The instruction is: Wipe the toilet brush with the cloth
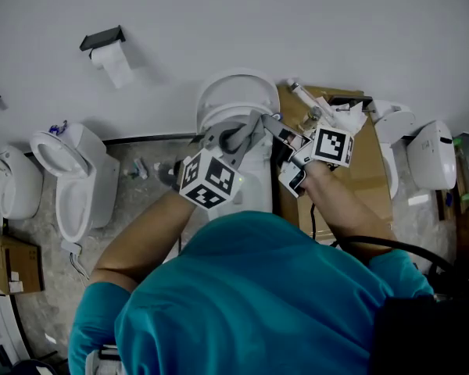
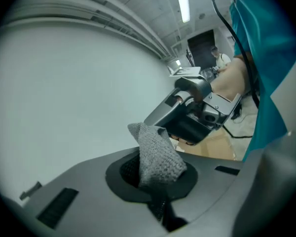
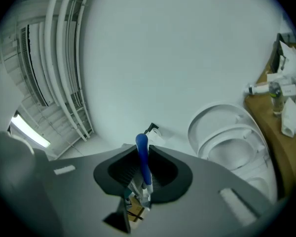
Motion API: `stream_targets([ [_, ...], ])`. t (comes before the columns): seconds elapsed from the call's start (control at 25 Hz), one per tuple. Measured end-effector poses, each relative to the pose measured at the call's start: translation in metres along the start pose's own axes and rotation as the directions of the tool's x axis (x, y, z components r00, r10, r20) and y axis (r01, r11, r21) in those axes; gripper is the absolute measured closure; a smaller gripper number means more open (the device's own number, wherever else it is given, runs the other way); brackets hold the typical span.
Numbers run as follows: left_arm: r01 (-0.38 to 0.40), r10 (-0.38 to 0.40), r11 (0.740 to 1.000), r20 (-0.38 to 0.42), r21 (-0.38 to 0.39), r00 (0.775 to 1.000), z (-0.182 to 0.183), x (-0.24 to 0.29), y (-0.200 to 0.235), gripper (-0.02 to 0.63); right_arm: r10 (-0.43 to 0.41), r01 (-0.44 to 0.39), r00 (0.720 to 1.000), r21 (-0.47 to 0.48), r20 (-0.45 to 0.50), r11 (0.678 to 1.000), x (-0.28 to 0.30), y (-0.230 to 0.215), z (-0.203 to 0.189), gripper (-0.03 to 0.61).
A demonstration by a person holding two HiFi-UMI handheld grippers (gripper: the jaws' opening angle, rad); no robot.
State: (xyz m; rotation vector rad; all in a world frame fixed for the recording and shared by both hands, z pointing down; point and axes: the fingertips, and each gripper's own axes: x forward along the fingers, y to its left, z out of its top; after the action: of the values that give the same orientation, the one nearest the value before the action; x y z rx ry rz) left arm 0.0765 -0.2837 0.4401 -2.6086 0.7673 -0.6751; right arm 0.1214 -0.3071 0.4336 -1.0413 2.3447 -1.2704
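**Wiping the toilet brush: approach stage, read from left to right.**

- **Far left.** A toilet point(image 1: 72, 180) stands on the floor against the wall, with a toilet-roll holder point(image 1: 102, 39) on the wall above it. Neither has a part in the task.
- **Left of centre.** The left gripper point(image 2: 155, 181) has its jaws drawn almost together on the cloth point(image 2: 156, 154). The cloth is a grey knitted fold pinched at its lower end, and its free end stands up beyond the pads.
- **Centre.** The middle toilet point(image 1: 233, 91) has its lid raised. Both tools are held over it, near its front edge and close beside each other.
- **Right of centre.** The right gripper point(image 3: 140, 184) has its jaws only narrowly apart and clamped on the toilet brush point(image 3: 142, 156). The slim blue handle runs up between the pads. The brush head is not in sight in any view. In the left gripper view, the body of the right gripper stands just behind the cloth. Whether the cloth touches the brush cannot be told.
- **Far right.** A brown stand point(image 1: 373, 174) carries bottles point(image 3: 274, 90) along its wall-side edge.

**Step in hand (judged).** The cloth is being brought to the brush, and no wiping stroke is evident yet.

**Next move (judged).** The free end of the cloth should be laid against the handle and drawn along it. Meanwhile the right gripper should hold the brush firm, so that it neither twists nor slips from the thin grip.
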Motion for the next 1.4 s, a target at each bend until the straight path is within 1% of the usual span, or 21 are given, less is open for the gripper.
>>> stream_targets([
  [0.08, -0.041, 0.041, 0.994, 0.003, 0.104, 0.999, 0.008, 0.003, 0.012, 0.601, 0.008, -0.008, 1.000, -0.032, 0.003, 0.999, 0.010, 0.010, 0.015, 0.515],
  [0.12, -0.062, 0.062, 0.986, 0.009, 0.157, 0.998, 0.013, 0.004, 0.020, 0.601, 0.027, -0.026, 1.000, -0.066, 0.001, 0.997, 0.016, 0.019, 0.024, 0.516],
  [0.2, -0.107, 0.104, 0.959, 0.025, 0.262, 0.994, 0.027, 0.005, 0.038, 0.601, 0.054, -0.056, 0.998, -0.170, -0.016, 0.984, 0.029, 0.041, 0.045, 0.516],
  [0.32, -0.173, 0.160, 0.914, 0.066, 0.367, 0.985, 0.056, 0.002, 0.068, 0.601, 0.048, -0.067, 0.997, -0.354, -0.061, 0.933, 0.043, 0.075, 0.078, 0.515],
  [0.4, -0.207, 0.181, 0.891, 0.102, 0.404, 0.978, 0.077, -0.003, 0.086, 0.601, 0.032, -0.068, 0.995, -0.415, -0.093, 0.907, 0.050, 0.091, 0.097, 0.515],
  [0.44, -0.222, 0.189, 0.885, 0.121, 0.409, 0.975, 0.087, -0.004, 0.094, 0.601, 0.028, -0.069, 0.995, -0.429, -0.101, 0.901, 0.053, 0.099, 0.107, 0.515],
  [0.56, -0.241, 0.195, 0.885, 0.151, 0.399, 0.969, 0.109, -0.003, 0.117, 0.601, 0.047, -0.093, 0.992, -0.446, -0.113, 0.890, 0.063, 0.119, 0.129, 0.516],
  [0.64, -0.244, 0.197, 0.876, 0.153, 0.415, 0.968, 0.122, 0.002, 0.135, 0.601, 0.068, -0.110, 0.992, -0.444, -0.109, 0.889, 0.071, 0.131, 0.148, 0.517],
  [0.72, -0.240, 0.196, 0.872, 0.146, 0.426, 0.970, 0.135, 0.008, 0.155, 0.601, 0.070, -0.108, 0.993, -0.455, -0.098, 0.884, 0.078, 0.140, 0.169, 0.517],
  [0.84, -0.228, 0.189, 0.877, 0.131, 0.422, 0.973, 0.149, 0.017, 0.182, 0.601, 0.044, -0.077, 0.996, -0.506, -0.078, 0.859, 0.088, 0.149, 0.192, 0.517],
  [0.92, -0.224, 0.183, 0.885, 0.137, 0.408, 0.973, 0.155, 0.020, 0.192, 0.601, 0.038, -0.061, 0.998, -0.520, -0.055, 0.852, 0.090, 0.152, 0.202, 0.517],
  [1.04, -0.233, 0.188, 0.883, 0.147, 0.407, 0.971, 0.161, 0.020, 0.194, 0.601, 0.063, -0.064, 0.998, -0.492, -0.019, 0.868, 0.087, 0.153, 0.208, 0.517],
  [1.16, -0.227, 0.184, 0.882, 0.141, 0.413, 0.973, 0.161, 0.021, 0.190, 0.601, 0.083, -0.073, 0.997, -0.468, 0.001, 0.881, 0.083, 0.151, 0.207, 0.517],
  [1.4, -0.232, 0.187, 0.887, 0.148, 0.399, 0.971, 0.162, 0.014, 0.185, 0.601, 0.107, -0.084, 0.994, -0.462, 0.024, 0.883, 0.075, 0.158, 0.206, 0.517],
])
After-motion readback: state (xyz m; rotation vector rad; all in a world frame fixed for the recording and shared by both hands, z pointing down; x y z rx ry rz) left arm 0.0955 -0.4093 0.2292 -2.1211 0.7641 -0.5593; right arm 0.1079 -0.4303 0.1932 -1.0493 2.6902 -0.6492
